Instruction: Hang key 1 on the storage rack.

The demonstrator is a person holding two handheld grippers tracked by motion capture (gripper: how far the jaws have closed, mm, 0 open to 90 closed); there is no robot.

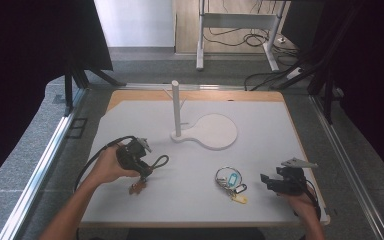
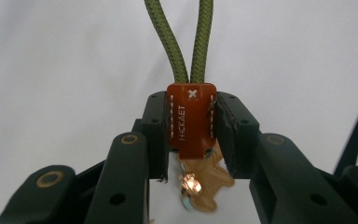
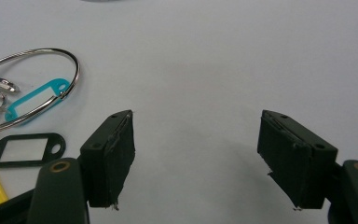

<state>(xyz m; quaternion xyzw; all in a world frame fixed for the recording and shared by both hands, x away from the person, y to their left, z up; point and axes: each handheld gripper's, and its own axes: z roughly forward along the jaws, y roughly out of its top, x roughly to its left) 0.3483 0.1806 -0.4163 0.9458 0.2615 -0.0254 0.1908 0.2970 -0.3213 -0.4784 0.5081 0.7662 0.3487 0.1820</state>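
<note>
The left gripper (image 1: 139,170) sits at the near left of the white board (image 1: 260,200), and its jaws are closed tight on a brown leather tab (image 2: 191,116), the tag end of a keychain whose olive cord loop (image 2: 186,42) runs straight out past the fingertips. From above, that loop (image 1: 159,161) trails off to the right of the gripper and a little farther away, while a small tan charm (image 1: 136,188) dangles on the near side of it. So the keychain's long axis runs along the line of the jaws, loop leading, charm behind. The white post (image 1: 176,107) stands upright on its flat round-ended base (image 1: 215,132) near the middle of the board, farther from the person and to the right of the held keychain; the loop end already faces roughly that way. The left hand is clearly the closer one to the post, so I'd guess the loop is meant to be carried up and over its top. The right gripper (image 1: 272,183) rests at the near right with its jaws wide apart and nothing between them, just right of a bunch of key tags on a metal ring (image 1: 230,181).
</note>
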